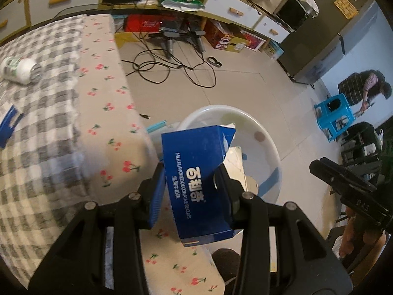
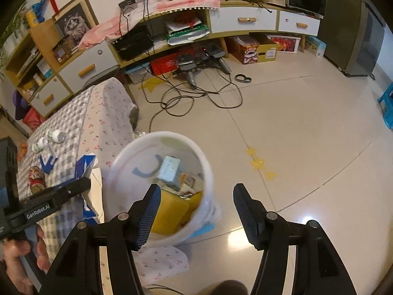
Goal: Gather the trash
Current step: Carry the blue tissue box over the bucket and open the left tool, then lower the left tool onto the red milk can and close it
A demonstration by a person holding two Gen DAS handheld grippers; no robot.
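Observation:
My left gripper [image 1: 194,184] is shut on a torn blue biscuit box [image 1: 199,179] and holds it just above and beside the white bucket [image 1: 267,147] that stands on the floor at the table's edge. In the right wrist view the bucket [image 2: 208,169] holds a yellow box [image 2: 169,211] and a pale carton [image 2: 169,172]. My right gripper [image 2: 196,209] is open and empty, above the bucket's near rim. The left gripper and blue box [image 2: 86,167] show at the left there.
The table [image 1: 49,135] has a checked and cherry-print cloth with a plastic bottle [image 1: 21,70] and blue scraps [image 1: 8,125]. More bottles [image 2: 55,135] and a can [image 2: 36,177] lie on it. Cables [image 2: 191,98] trail over the tiled floor; a blue stool [image 1: 335,115] stands right.

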